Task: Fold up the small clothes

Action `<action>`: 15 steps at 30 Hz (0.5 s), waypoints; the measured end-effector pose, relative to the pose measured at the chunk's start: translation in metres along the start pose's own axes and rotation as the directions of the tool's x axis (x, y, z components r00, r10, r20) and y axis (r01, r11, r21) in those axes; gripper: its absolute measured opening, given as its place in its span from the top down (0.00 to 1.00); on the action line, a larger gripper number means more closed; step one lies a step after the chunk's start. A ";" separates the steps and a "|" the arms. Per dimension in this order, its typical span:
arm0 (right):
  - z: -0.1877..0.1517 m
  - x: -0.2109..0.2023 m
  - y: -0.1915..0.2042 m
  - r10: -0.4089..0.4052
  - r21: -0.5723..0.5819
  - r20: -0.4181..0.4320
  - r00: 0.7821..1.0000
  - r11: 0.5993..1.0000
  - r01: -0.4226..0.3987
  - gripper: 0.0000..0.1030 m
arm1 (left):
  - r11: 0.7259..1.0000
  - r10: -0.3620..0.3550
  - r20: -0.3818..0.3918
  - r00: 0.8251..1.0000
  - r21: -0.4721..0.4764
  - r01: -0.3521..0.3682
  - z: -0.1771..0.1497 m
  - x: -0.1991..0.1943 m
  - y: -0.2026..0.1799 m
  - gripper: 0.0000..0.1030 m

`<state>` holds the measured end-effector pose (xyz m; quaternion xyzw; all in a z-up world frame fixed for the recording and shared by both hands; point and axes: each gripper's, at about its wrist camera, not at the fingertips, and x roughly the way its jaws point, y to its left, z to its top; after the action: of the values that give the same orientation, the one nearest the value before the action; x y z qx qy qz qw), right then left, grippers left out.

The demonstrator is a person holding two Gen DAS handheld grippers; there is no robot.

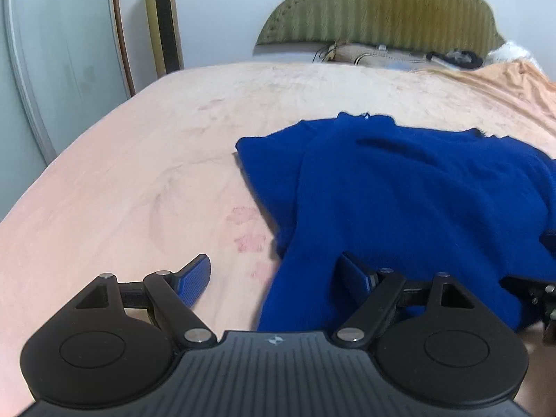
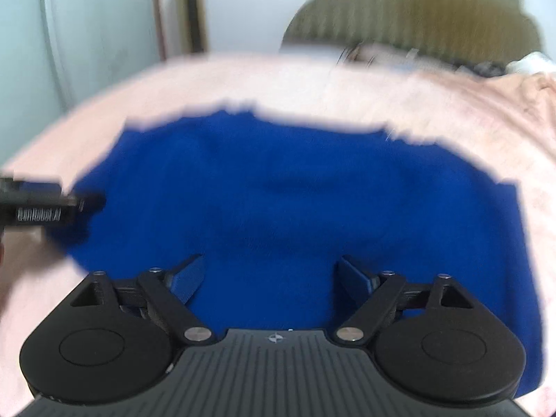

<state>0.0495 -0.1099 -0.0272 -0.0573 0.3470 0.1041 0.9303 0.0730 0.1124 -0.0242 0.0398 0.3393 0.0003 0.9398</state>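
Hovering both open: left gripper (image 1: 272, 278) at blue sweater (image 1: 399, 201) edge, right gripper (image 2: 271, 278) over its middle; pinch hem corners evenly before folding.

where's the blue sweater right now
The blue sweater lies spread on the pink bedsheet, right of centre in the left wrist view, with both open grippers, left and right, at its near edge.

A: What lies on the bed (image 1: 139, 173)?
B: A blue garment (image 1: 399, 191), rumpled, at right.
A: And the left hand-held gripper (image 1: 274, 278)?
B: Jaws spread wide; the garment's near edge lies between its fingers.
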 end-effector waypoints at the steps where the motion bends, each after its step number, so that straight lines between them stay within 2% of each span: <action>1: -0.001 -0.004 0.004 -0.012 -0.030 0.010 1.000 0.999 0.012 0.11 | 1.000 -0.008 -0.001 1.000 0.002 0.008 0.000 -0.003 0.002 0.21; 7: 0.011 -0.027 0.016 -0.037 -0.040 0.106 0.994 0.998 0.041 0.12 | 0.997 -0.031 0.007 1.000 -0.070 0.031 0.029 0.000 0.022 0.21; 10: 0.016 -0.031 0.025 -0.030 -0.058 0.128 0.991 0.998 0.037 0.12 | 0.999 -0.013 0.014 1.000 -0.039 0.014 0.041 0.002 0.018 0.21; 15: 0.019 -0.032 0.036 -0.014 -0.069 0.118 0.993 0.997 0.022 0.12 | 1.000 0.003 0.018 1.000 -0.001 -0.003 0.048 0.006 0.006 0.18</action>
<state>0.0292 -0.0761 0.0069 -0.0871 0.2875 0.1110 0.9473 0.1081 0.1151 0.0093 0.0399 0.3306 0.0016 0.9429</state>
